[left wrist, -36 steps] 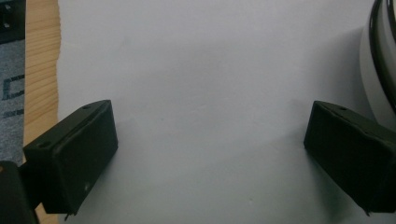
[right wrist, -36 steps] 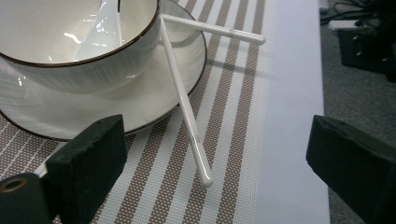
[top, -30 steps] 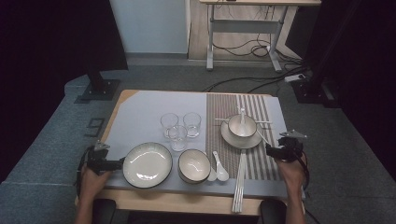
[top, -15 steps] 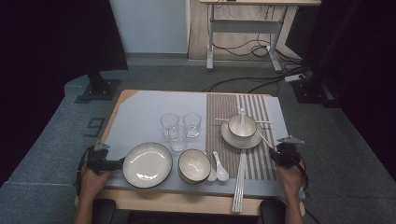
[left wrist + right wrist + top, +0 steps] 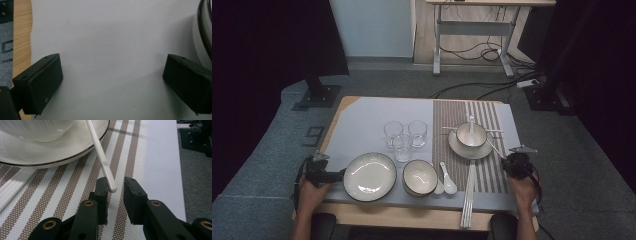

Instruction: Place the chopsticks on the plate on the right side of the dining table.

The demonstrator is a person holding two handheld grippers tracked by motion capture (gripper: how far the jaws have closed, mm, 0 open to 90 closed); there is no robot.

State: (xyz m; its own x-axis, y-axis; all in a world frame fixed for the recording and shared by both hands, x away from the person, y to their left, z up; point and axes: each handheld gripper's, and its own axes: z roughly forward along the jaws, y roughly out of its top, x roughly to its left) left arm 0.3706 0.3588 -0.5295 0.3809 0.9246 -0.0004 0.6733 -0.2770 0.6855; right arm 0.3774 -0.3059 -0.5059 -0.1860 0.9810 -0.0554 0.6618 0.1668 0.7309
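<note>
Closing around the free end of a slim white chopstick [image 5: 101,157], the right gripper [image 5: 116,191] has just been drawing its black jaws together, and the stick's rounded tip sits between them: it lies against the left pad, while a gap remains to the right pad, so this is not yet a pinch. The chopstick leans from the rim of the shallow white dark-rimmed saucer [image 5: 62,152] down toward the brown-and-white striped woven placemat [image 5: 75,192]; its far end runs out of frame near the white bowl [image 5: 37,128] standing on that saucer.

By my judgement the stick is light, rigid and glossy (probably ceramic or hard plastic), so it should slip or roll in a loose grip and could chip if dropped on the crockery. A hold slightly further up from the tip, square across the shaft, would give better control than the very end, where it may pivot.

From the high view, the right gripper [image 5: 517,162] is at the placemat's right edge, just beside the saucer [image 5: 470,146]. The left gripper [image 5: 112,82] rests with jaws spread wide over the pale grey table surface [image 5: 107,37], empty, just beside the large white dark-rimmed plate [image 5: 370,176].
</note>
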